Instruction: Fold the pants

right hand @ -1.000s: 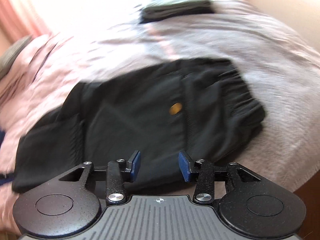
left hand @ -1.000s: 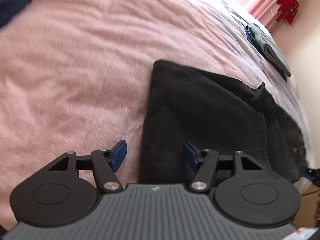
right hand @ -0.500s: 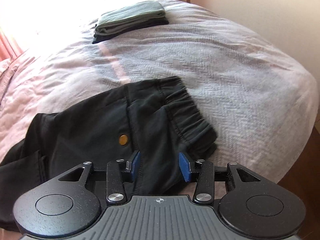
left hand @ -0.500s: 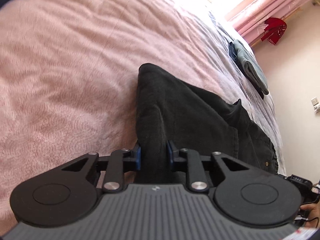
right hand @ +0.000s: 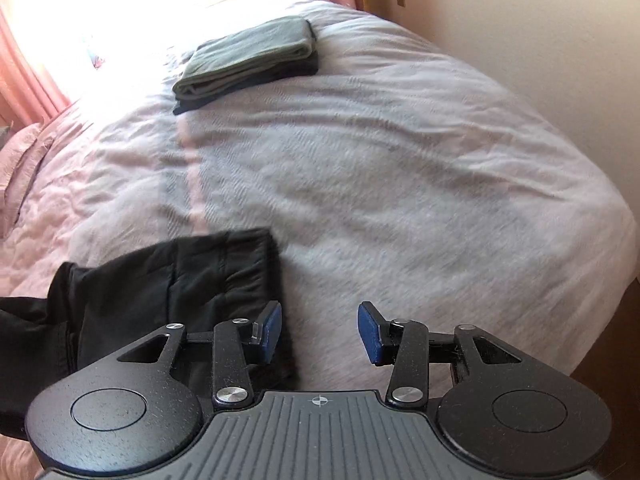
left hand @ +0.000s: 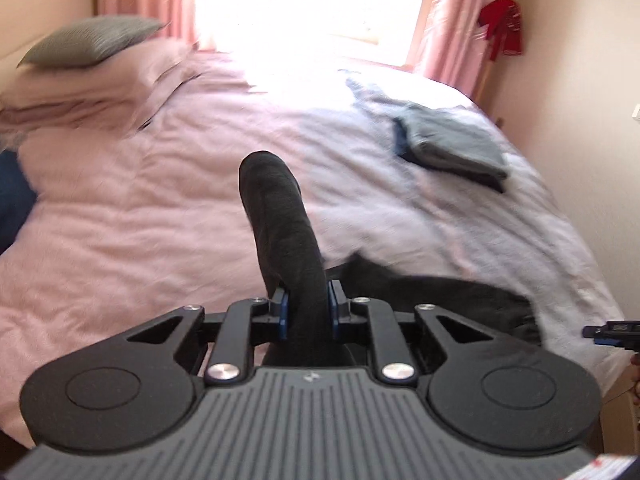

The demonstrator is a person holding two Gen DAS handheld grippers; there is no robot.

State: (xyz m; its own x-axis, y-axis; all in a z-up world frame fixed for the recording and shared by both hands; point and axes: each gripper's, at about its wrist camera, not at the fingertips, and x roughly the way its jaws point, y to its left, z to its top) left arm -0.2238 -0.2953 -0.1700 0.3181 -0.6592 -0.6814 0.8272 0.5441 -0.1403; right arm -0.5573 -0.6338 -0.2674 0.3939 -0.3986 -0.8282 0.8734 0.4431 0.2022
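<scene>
Fingers first: our left gripper [left hand: 306,307] is clamped on a bunched end of the black pants [left hand: 280,224], blue pads pressed flat against the cloth on both sides. Our right gripper [right hand: 319,332] has its pads spread wide with nothing between them; it hangs over bare bedcover [right hand: 400,168] just right of the pants' near edge.

Where the pants are: on the near part of the bed, dark mass lying left of the right gripper, thick stitched band along its right edge. In the left wrist view the gripped end stands up as a fat roll above the pads while the rest trails off to the right on the cover.

Handling, our read:
- Soft, limp, several layers thick. No stiffness, so anything unsupported will sag and drag.
- Matte woven cloth on rubbery pads: slip looks unlikely, but a thick bunch can creep out layer by layer.
- Not fragile. Light enough for one gripper, though one hold point lets it twist.

Where to grab: we'd put the right gripper on the banded edge, pinching all layers at a corner, well apart from the left hold so the fold line stays straight.

Folded stack of clothes [right hand: 248,56] sits far across the bed, clear of us.
</scene>
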